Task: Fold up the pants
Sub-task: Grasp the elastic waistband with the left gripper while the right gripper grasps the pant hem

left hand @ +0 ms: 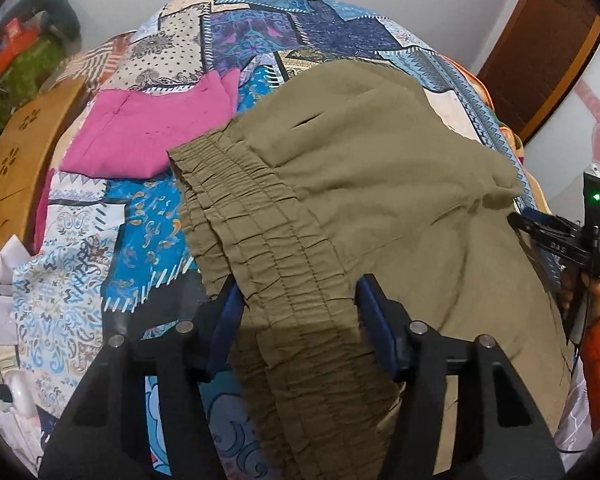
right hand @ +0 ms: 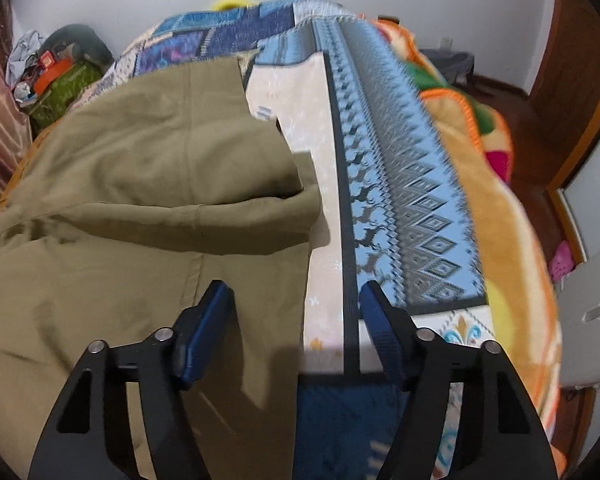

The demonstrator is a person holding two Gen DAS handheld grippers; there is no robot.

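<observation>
The olive pants (left hand: pixel 380 184) lie on the patchwork bedspread (left hand: pixel 260 28), beside a folded pink garment (left hand: pixel 140 140). The left gripper (left hand: pixel 300 304) spreads wide around the elastic waistband (left hand: pixel 252 216). The right gripper (right hand: pixel 294 300) gapes wide over the pants' edge, gripping nothing.

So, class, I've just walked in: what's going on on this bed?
A person with a gripper in each hand is folding olive pants on a patchwork bedspread. The left gripper is open around the elastic waistband; the right gripper is open at the pants' edge. A folded pink garment lies beside them.
</observation>
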